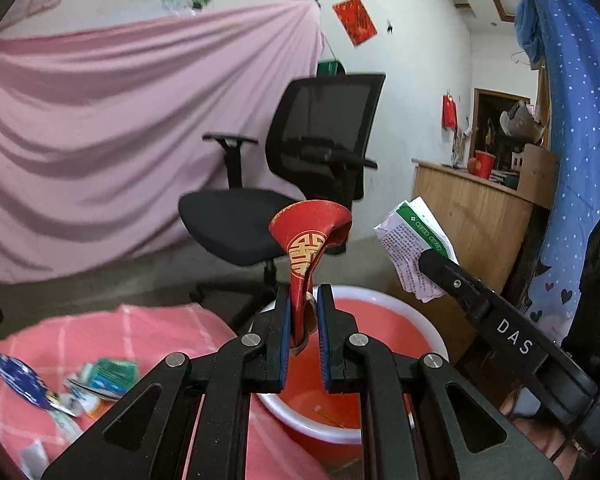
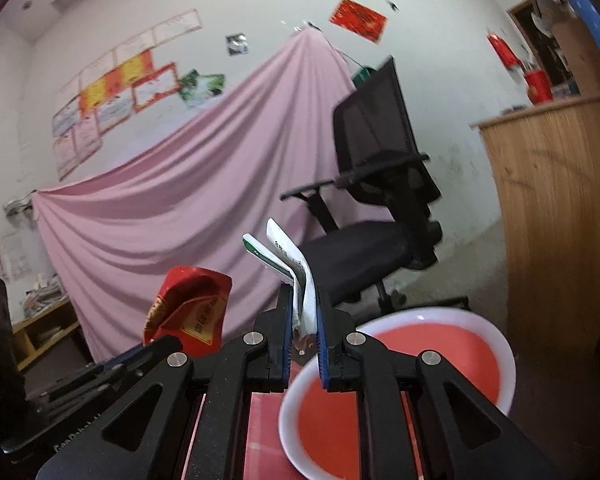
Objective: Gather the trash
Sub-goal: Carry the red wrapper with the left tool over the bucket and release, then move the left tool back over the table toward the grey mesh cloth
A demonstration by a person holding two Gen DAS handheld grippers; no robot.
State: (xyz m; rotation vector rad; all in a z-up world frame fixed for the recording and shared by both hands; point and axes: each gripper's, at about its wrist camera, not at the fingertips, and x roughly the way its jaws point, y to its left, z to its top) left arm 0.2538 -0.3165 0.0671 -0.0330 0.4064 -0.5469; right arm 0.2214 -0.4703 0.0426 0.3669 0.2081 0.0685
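Trash collection is at the drop-off step, judged from the positions. Red basin [image 1: 400,320] with white rim sits below both grippers, beside the pink checked cloth [image 1: 148,328] where more scraps [image 1: 100,380] remain. Left gripper [image 1: 303,344] pinches a crushed red paper cup [image 1: 308,236]; right gripper [image 2: 303,344] pinches a folded green-and-white leaflet [image 2: 288,264]. Next move calls for spreading each pair of fingers directly over the basin. Basin's near rim is cut off by the gripper frames; leaflet print is illegible.
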